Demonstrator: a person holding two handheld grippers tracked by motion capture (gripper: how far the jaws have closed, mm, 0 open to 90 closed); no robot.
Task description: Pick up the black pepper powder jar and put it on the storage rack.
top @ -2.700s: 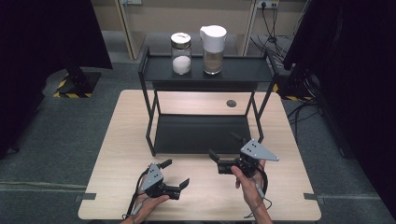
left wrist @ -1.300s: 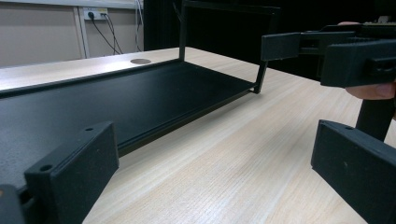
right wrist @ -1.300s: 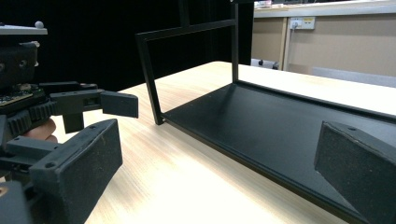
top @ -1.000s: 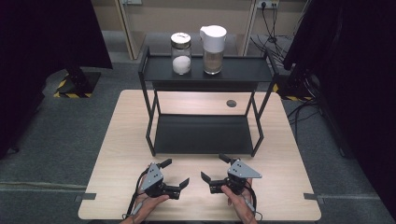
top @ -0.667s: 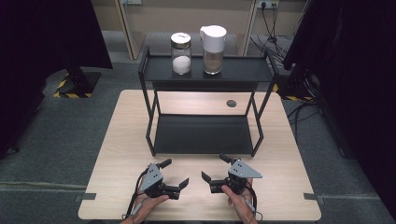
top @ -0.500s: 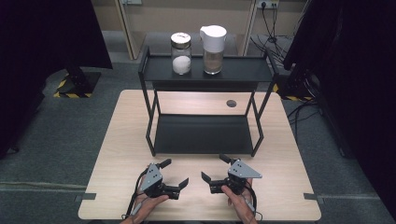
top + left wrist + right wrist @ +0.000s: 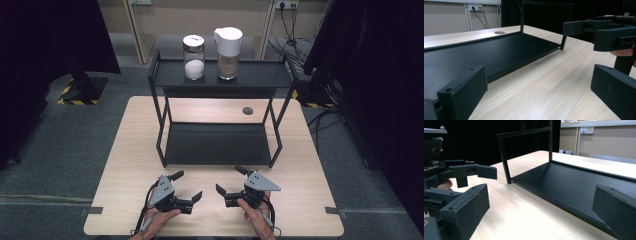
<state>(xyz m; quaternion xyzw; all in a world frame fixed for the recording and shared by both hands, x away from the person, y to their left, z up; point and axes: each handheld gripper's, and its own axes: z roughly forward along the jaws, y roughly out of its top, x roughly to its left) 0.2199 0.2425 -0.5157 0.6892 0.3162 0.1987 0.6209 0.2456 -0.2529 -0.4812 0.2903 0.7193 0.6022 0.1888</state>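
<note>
Grey floor all round, dark curtains at both sides, a beige wall with sockets at the back. Centred on that floor, a pale wooden desk (image 7: 125,150) with a round cable hole (image 7: 247,110) near its far edge. On the desk, a black metal two-tier shelf rack (image 7: 220,145), its lower tray flat on the wood and bare, its upper tier carrying a clear glass jar with a silver lid and white contents (image 7: 193,57) and, just beside it to the right, a white-lidded jug with brownish contents (image 7: 228,46); jar and jug near each other but apart, both upright. At the near edge of the desk, well short of the upper tier, two hand-held tools side by side. Left claw (image 7: 187,185), gripped by the left hand (image 7: 159,220), jaws spread wide apart with nothing between them, pointed toward the rack's front and inward. Right claw (image 7: 231,180), gripped by the right hand (image 7: 254,214), grey three-cornered plate on top, jaws likewise wide apart and empty, pointed inward at its partner. From the left gripper view, own jaws low over the wood grain, the rack's lower tray close ahead, the right claw (image 7: 589,37) near at the right. From the right gripper view, the same tray ahead and the left claw (image 7: 484,180) at the left.
</note>
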